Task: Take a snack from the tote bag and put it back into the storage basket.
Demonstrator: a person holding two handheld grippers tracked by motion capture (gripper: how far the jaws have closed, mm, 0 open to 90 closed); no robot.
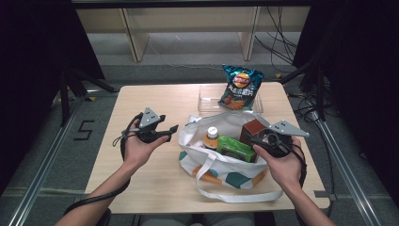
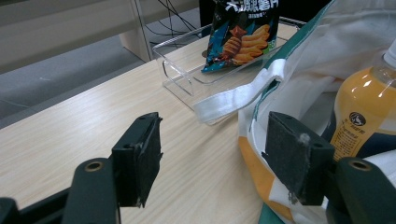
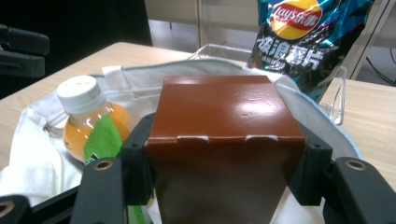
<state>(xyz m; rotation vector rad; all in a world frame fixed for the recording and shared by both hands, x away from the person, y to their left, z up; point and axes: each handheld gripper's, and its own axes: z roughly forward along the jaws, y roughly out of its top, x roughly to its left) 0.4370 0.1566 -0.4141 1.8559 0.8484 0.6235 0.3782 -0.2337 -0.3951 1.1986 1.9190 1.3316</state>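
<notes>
My right tongs reach into the tote bag from above, at the brown box; my left tongs hang open beside it. Left gripper view: empty jaws, bottle nearby. Right gripper view: the jaws clamp the box's side walls. It looks like stiff, glossy, light cardboard, so a gentle grip.
</notes>
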